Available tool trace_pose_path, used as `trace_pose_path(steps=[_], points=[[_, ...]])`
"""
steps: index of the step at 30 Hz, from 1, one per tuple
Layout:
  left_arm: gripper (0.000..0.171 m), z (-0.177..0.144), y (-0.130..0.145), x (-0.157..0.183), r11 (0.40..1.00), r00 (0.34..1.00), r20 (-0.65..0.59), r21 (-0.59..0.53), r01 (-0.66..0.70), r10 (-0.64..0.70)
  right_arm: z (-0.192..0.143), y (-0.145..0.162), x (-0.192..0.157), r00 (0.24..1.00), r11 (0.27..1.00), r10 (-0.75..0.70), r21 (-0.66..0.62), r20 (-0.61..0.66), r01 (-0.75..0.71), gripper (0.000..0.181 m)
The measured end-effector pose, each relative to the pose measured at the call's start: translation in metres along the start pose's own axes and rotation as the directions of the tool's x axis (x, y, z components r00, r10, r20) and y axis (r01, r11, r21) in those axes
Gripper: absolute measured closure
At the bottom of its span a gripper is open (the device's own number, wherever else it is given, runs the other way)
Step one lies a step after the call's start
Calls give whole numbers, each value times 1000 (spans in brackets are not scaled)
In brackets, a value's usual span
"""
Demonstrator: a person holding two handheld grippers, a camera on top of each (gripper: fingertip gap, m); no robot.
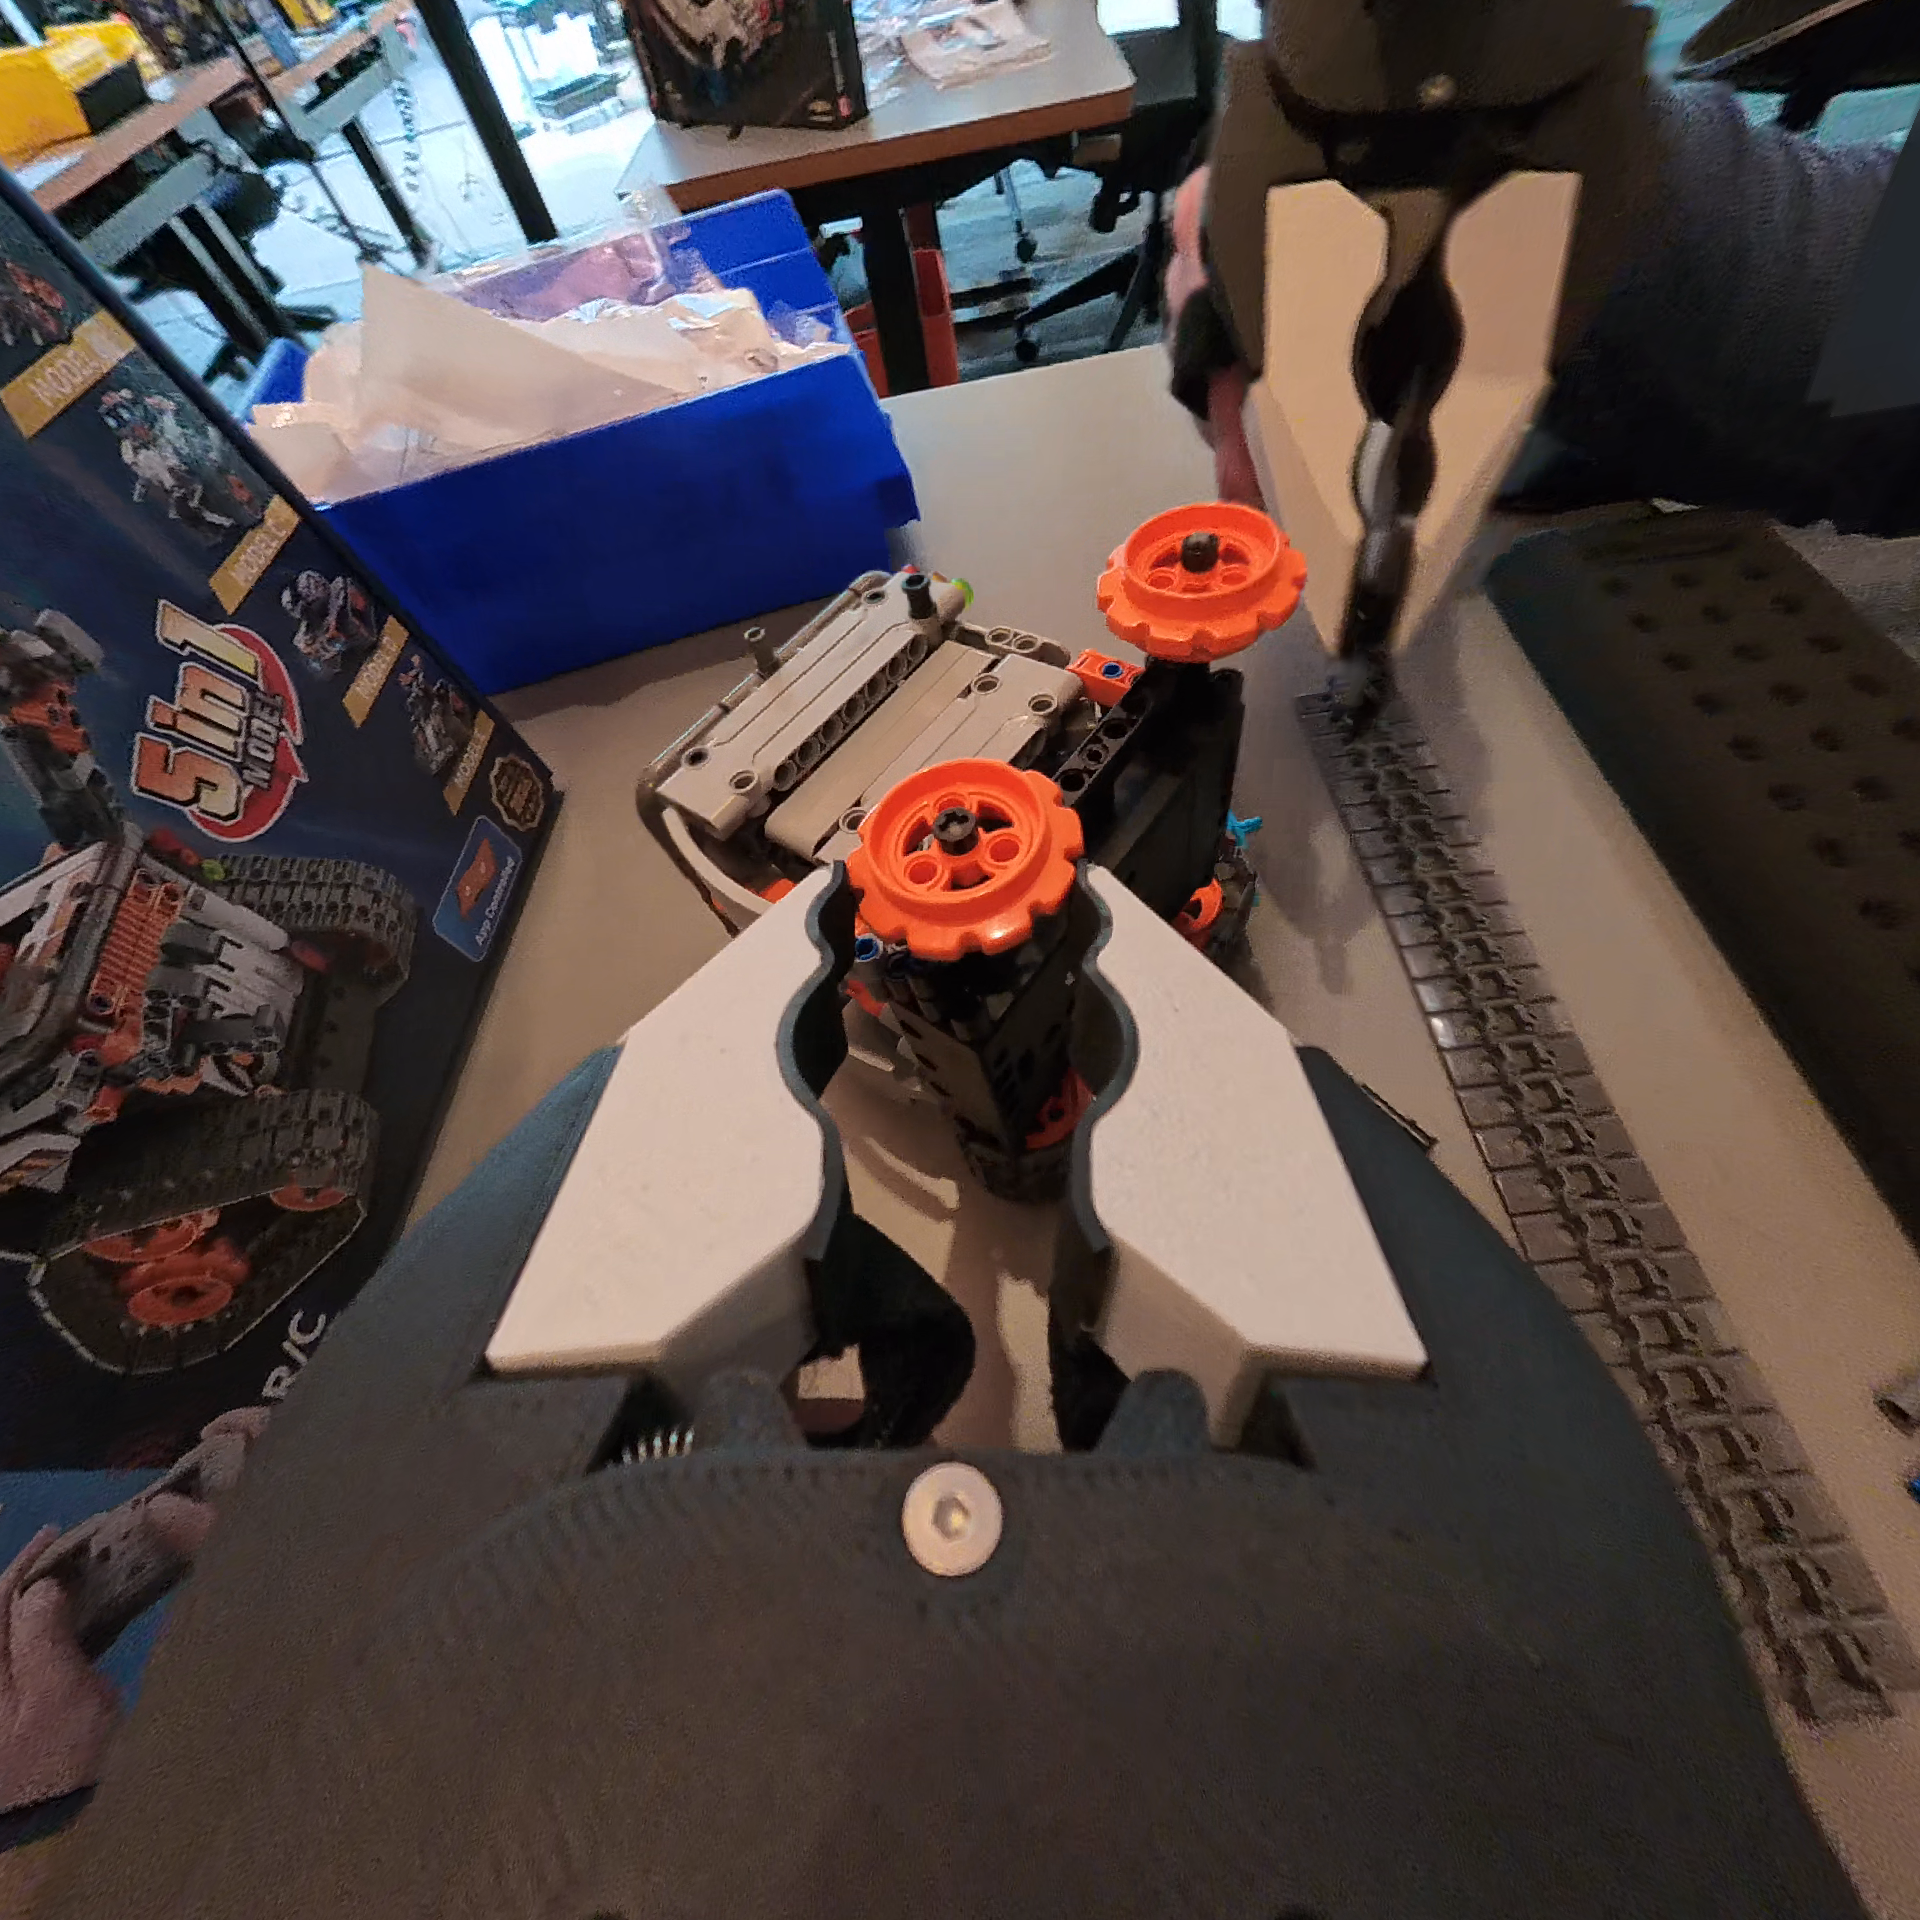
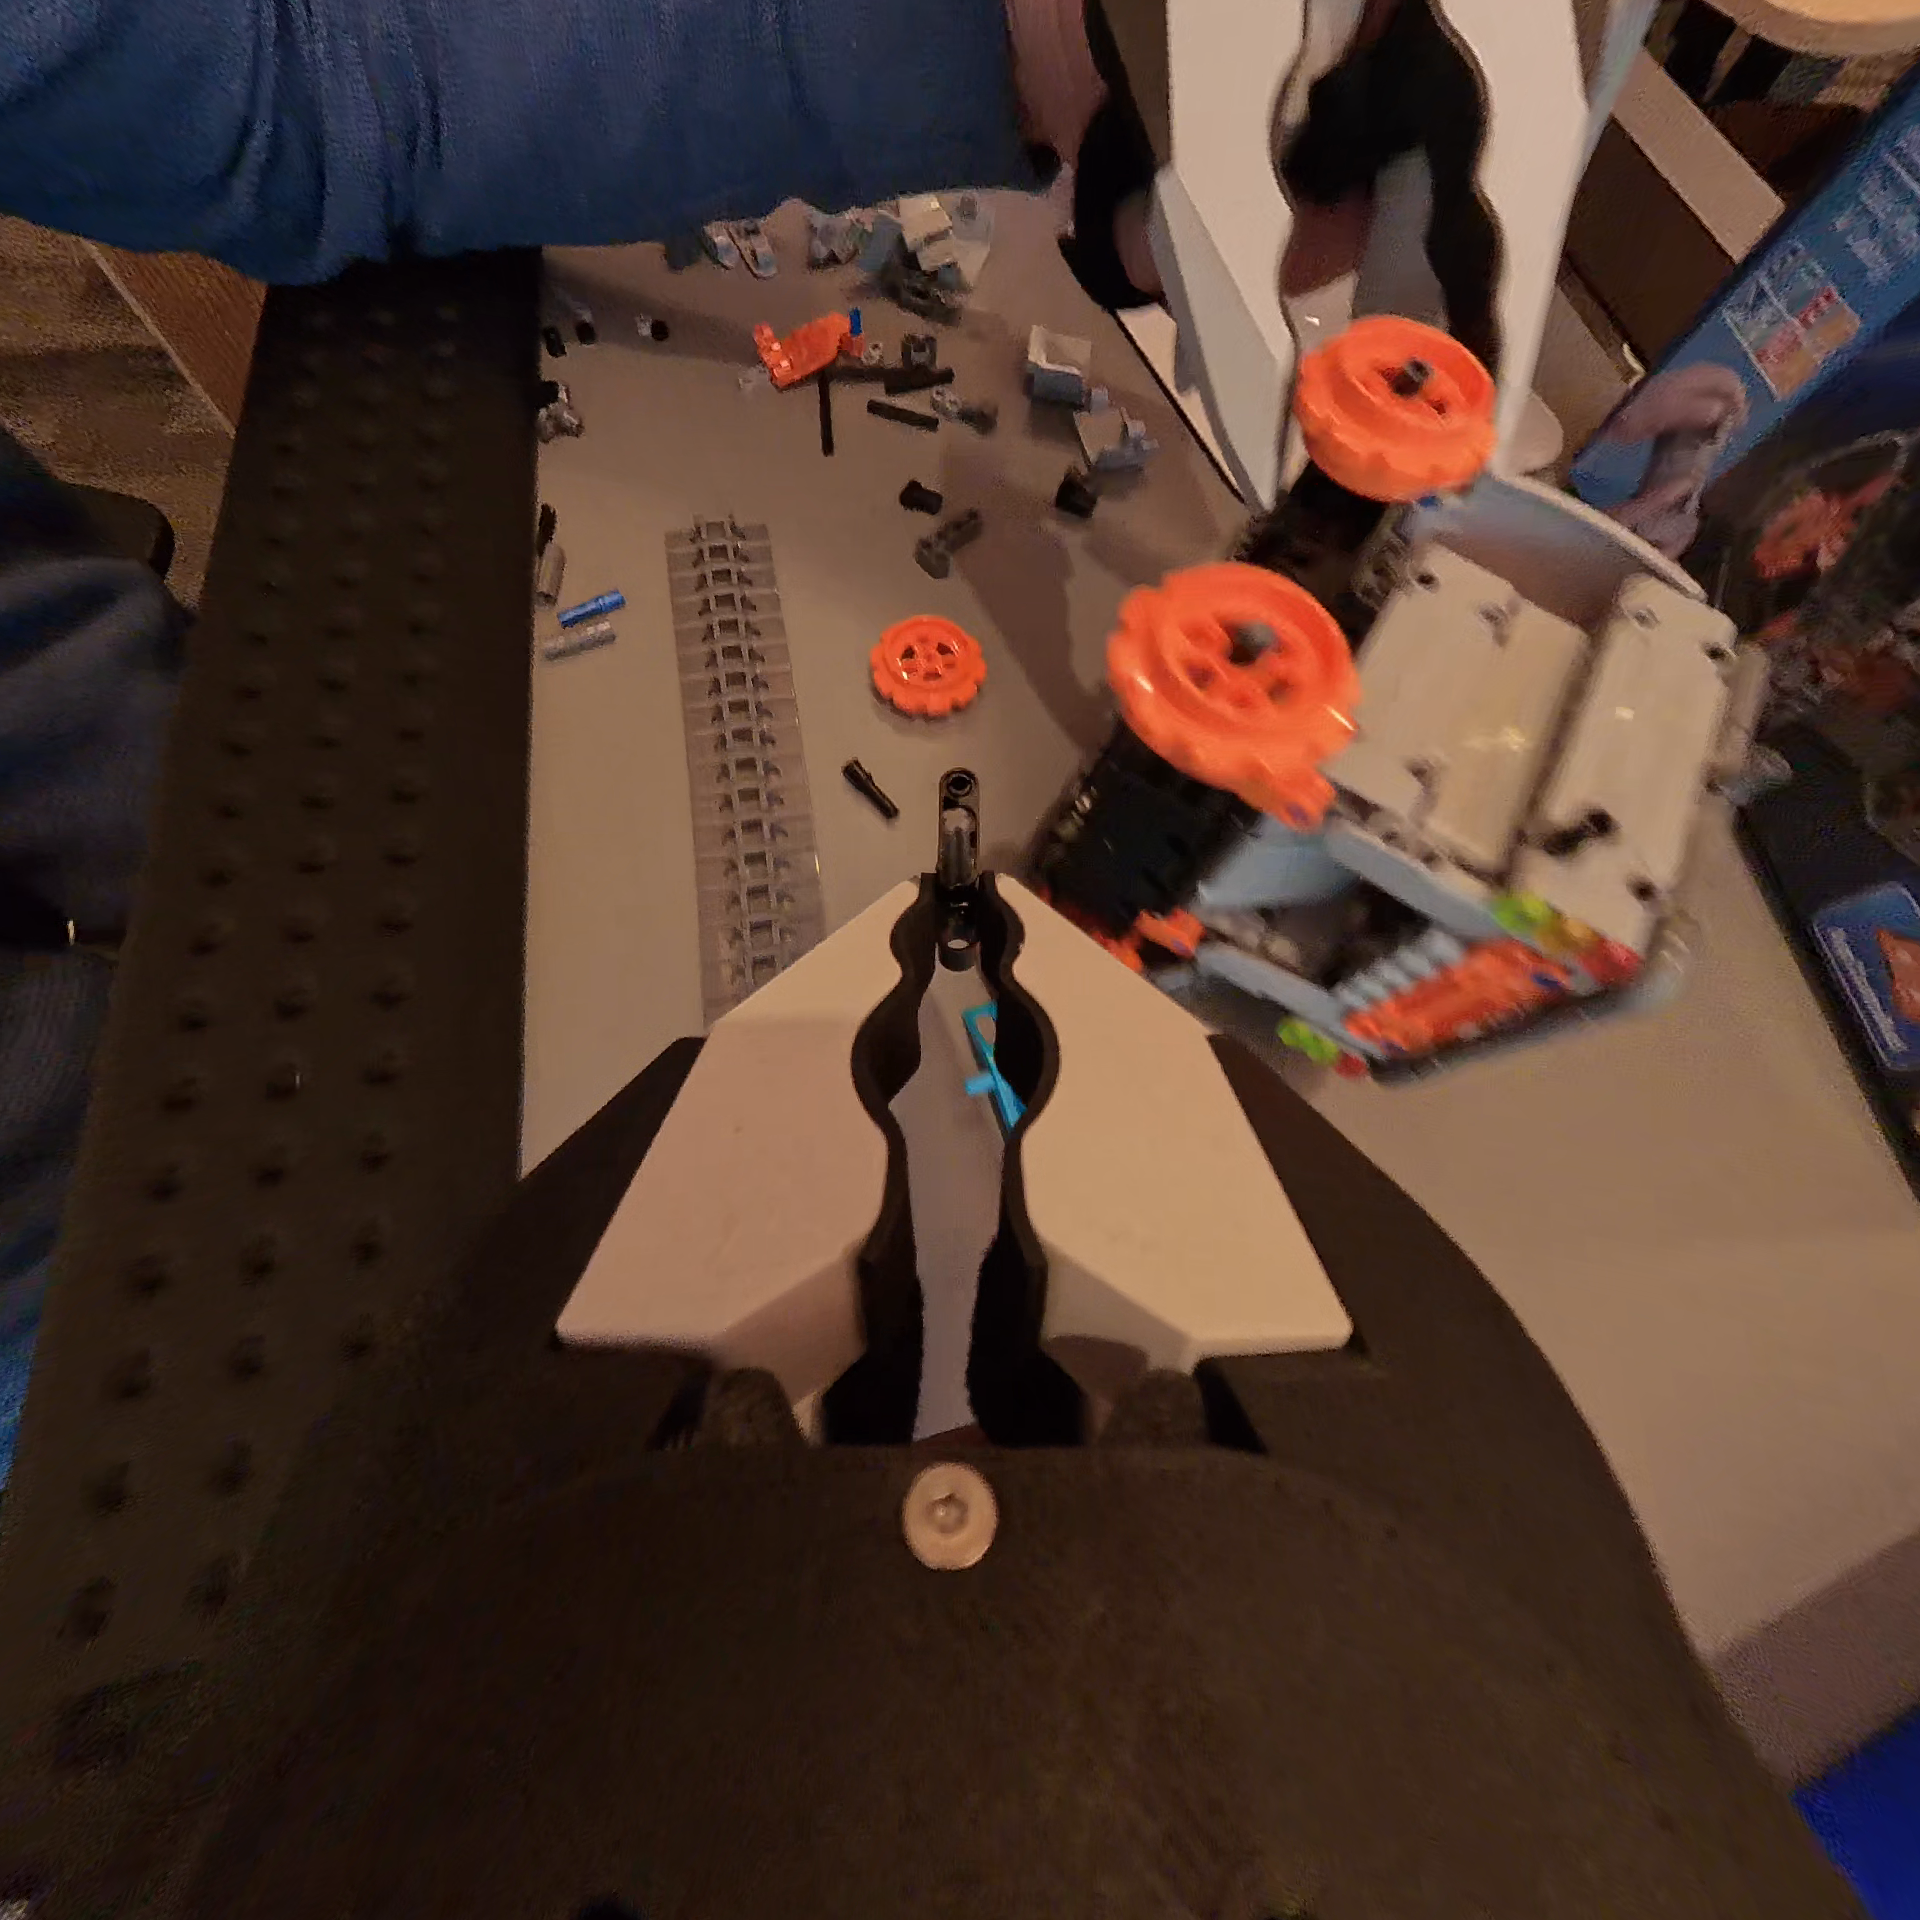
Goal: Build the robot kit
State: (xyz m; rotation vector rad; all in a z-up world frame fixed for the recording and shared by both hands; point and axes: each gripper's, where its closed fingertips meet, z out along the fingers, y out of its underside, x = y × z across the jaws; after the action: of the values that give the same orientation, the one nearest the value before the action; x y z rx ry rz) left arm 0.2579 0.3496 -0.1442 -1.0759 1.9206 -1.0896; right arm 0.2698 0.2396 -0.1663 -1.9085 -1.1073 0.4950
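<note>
A: Looking along the left gripper (image 1: 961, 935) in the left wrist view, what do its white fingers (image 1: 717, 1122) hold?

B: They pinch the black beam frame of a partly built grey, black and orange brick vehicle model (image 1: 914, 727). The model lies on the grey table (image 1: 623, 831) with its long axis running away from the camera. Two orange toothed plastic wheels point up on black axles, the near wheel (image 1: 961, 857) right at the fingertips, the far wheel (image 1: 1200, 582) beyond it.

A: And around it?

B: A dark blue printed toy box (image 1: 208, 831) stands to the left and a blue bin of clear plastic bags (image 1: 623, 520) behind. A long grey linked tread strip (image 1: 1538, 1091) lies flat on the right, beside a black perforated mat (image 1: 1745, 748). The right gripper (image 1: 1366, 644) reaches down to the strip's far end, its fingers closed on a thin dark piece.

A: The right wrist view?

B: The right gripper (image 2: 956, 894) clamps a short black pin-like connector (image 2: 958, 831), whose long axis points straight forward past the fingertips. The tread strip (image 2: 743, 748) lies just left, lengthwise. A loose orange toothed wheel (image 2: 925, 665) lies ahead, with small black, grey and blue scattered pieces (image 2: 904, 343) farther on. The model (image 2: 1455, 779) is on the right, blurred, with the left gripper (image 2: 1382, 395) at its far wheel.
</note>
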Motion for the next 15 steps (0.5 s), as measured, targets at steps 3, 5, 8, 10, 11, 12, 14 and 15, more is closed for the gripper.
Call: trace_pose_path(steps=[3, 5, 8, 10, 11, 12, 14, 15], points=[[131, -6, 1, 4, 1000, 997, -80, 17, -3, 4, -21, 10, 26, 995, 997, 69, 25, -78, -67, 177], [131, -8, 2, 7, 1000, 990, -143, 28, 9, -5, -22, 9, 35, 992, 995, 90, 50, -92, -86, 177], [131, -9, 1, 9, 1000, 976, -219, 21, 12, -7, -21, 4, 36, 995, 998, 54, 41, -89, -50, 177], [131, -8, -3, 15, 999, 957, -290, 28, 16, -7, -23, -6, 30, 998, 997, 28, 69, -49, -24, 177], [131, -7, -5, 17, 1000, 949, -316, 27, 6, 3, -25, -9, 29, 999, 997, 13, 72, -39, -11, 177], [131, -6, -6, 21, 1000, 937, -348, 21, -1, 8, -27, -13, 28, 1000, 997, 3, 77, -30, 0, 177], [131, -4, -6, 25, 1000, 924, -381, 9, -19, 21, -31, -23, 30, 1000, 995, -16, 97, -13, 17, 177], [131, -3, -6, 24, 1000, 926, -378, 4, -19, 19, -31, -27, 31, 1000, 995, -22, 101, -7, 22, 177]])
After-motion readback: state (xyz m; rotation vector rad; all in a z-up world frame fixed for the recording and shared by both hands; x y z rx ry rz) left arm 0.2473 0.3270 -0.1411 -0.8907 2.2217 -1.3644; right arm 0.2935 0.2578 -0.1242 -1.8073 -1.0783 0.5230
